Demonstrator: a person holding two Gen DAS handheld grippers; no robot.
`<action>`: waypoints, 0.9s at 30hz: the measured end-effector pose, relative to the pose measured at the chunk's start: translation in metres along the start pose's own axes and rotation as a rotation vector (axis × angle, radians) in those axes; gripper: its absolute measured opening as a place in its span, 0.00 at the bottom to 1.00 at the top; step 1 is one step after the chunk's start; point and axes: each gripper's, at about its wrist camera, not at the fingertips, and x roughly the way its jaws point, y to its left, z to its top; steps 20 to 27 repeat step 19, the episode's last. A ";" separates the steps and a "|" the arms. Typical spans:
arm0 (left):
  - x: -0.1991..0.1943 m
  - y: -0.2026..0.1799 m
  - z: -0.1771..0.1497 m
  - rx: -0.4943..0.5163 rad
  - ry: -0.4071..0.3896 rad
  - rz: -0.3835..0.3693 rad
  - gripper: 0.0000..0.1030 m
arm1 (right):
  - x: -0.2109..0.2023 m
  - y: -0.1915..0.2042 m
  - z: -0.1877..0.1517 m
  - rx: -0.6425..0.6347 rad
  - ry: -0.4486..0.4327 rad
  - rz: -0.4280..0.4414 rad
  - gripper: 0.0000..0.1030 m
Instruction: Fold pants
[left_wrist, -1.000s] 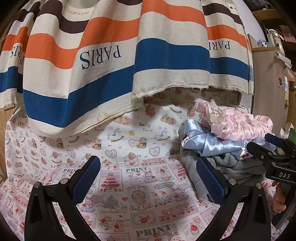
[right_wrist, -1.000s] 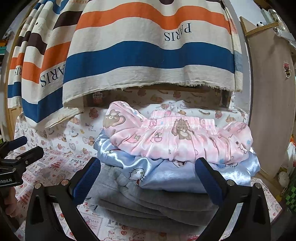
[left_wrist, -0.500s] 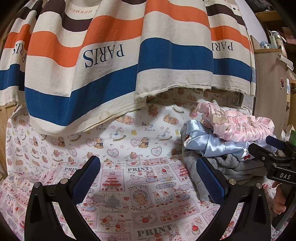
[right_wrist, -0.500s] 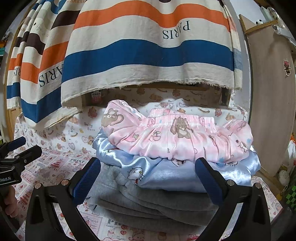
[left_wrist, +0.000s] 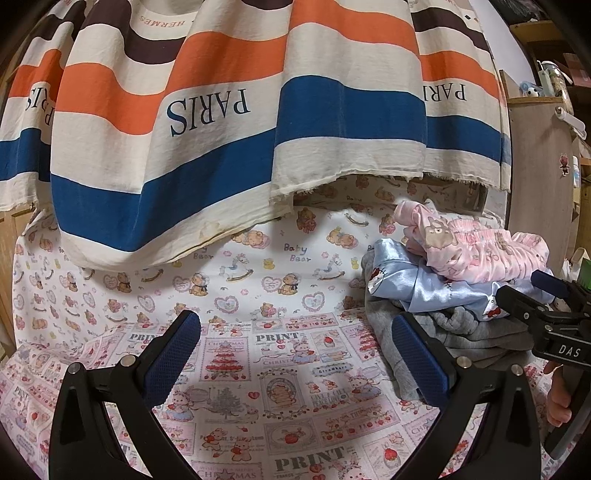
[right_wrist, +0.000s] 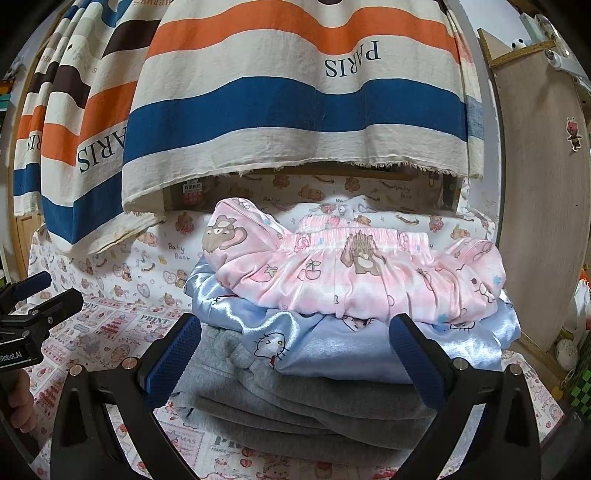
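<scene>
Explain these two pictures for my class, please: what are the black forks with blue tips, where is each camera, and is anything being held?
No robot here: a person holds a two-finger gripper in each hand, each carrying a forward-looking camera. The left gripper hovers over bare printed sheet. The right gripper faces a stack: pink pants on blue satin pants on grey pants. Both sets of jaws stand open, holding nothing. A striped cloth hangs behind.

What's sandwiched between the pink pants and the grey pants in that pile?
In the right wrist view, shiny light blue pants lie between the pink pants on top and the grey pants at the bottom.
</scene>
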 end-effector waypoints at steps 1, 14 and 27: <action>0.000 0.000 0.000 0.000 0.000 0.000 1.00 | 0.000 0.000 0.000 0.000 0.001 0.000 0.99; 0.000 0.000 0.000 0.001 0.000 0.000 1.00 | 0.001 -0.001 -0.001 0.002 0.007 0.000 0.99; 0.000 0.000 0.000 0.001 -0.001 0.000 1.00 | 0.002 -0.001 -0.001 0.003 0.008 0.001 0.99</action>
